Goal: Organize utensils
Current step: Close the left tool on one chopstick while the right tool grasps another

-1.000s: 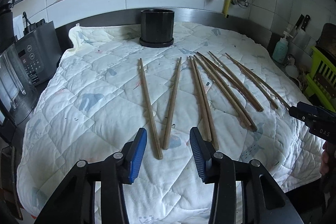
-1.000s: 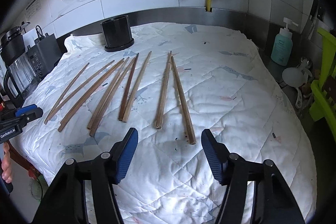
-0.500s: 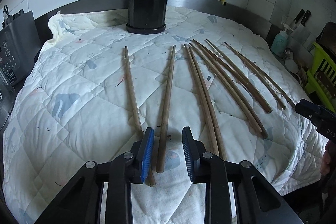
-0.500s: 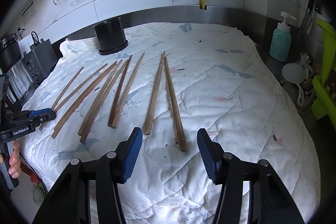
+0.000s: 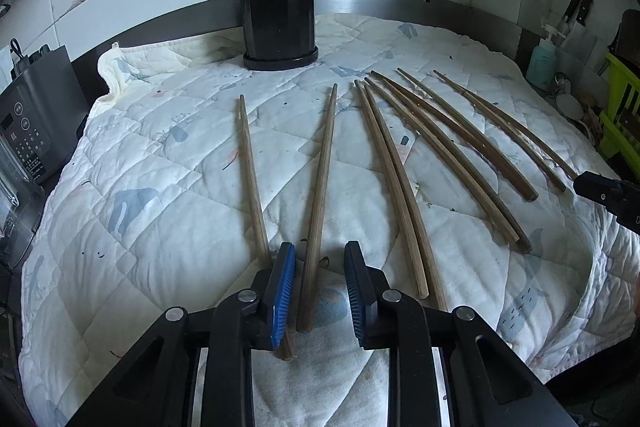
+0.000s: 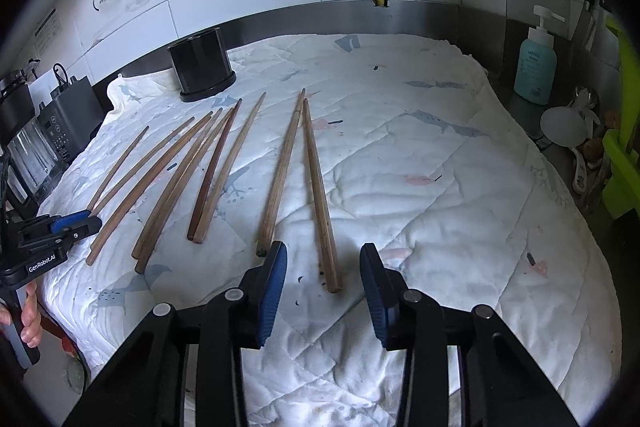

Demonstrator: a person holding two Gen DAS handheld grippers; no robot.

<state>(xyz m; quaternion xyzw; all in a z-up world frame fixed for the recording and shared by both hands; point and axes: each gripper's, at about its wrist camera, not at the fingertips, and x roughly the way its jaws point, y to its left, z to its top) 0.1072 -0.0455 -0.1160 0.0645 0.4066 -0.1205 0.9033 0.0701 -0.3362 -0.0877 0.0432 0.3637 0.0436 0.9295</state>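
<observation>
My quilt (image 6: 440, 187) lies bare to the right of the chopsticks (image 5: 440, 155). My left gripper (image 5: 320, 287), jaws just narrowing, straddles the second chopstick (image 5: 320, 195) without pinching it. My right gripper (image 6: 324, 287), also closing, brackets the rightmost chopstick (image 6: 320, 203), pads clear.

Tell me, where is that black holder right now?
The black holder stands upright at the quilt's far edge against the steel backsplash, beyond the chopsticks' tips; in the right wrist view it sits upper left.
</observation>
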